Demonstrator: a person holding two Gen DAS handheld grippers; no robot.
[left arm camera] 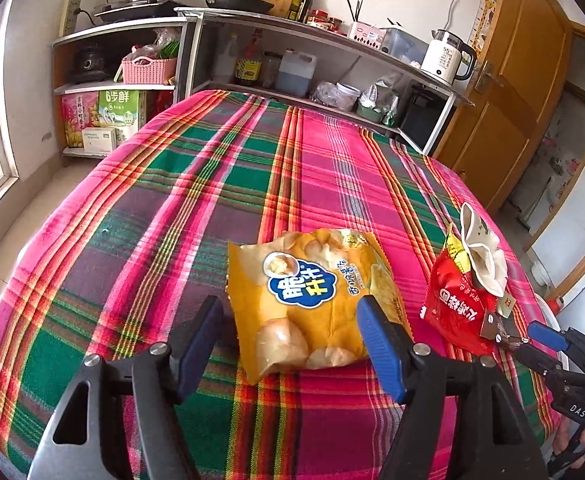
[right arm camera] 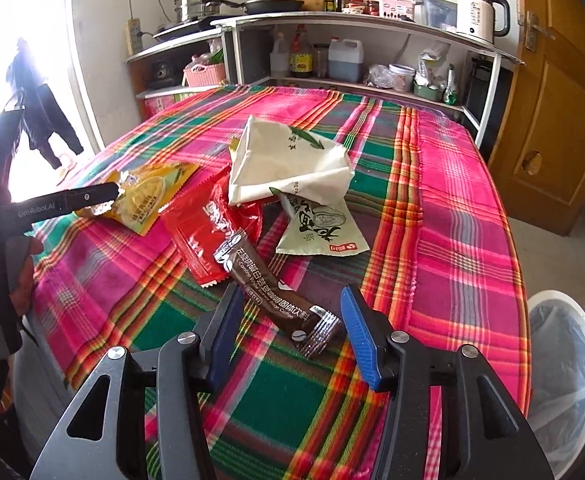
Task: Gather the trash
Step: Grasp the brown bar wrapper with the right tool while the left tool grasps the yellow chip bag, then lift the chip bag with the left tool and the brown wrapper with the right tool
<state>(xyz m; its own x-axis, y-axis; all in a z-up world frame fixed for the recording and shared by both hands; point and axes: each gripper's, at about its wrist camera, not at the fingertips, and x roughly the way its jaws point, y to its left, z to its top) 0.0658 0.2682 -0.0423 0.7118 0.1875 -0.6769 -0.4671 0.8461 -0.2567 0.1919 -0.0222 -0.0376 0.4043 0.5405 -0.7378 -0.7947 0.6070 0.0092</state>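
Lined bin [right arm camera: 564, 380] only at right wrist

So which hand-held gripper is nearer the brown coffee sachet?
Right. The right hand-held gripper straddles the coffee sachet, jaws open. The left hand-held gripper is over at the yellow chip bag.
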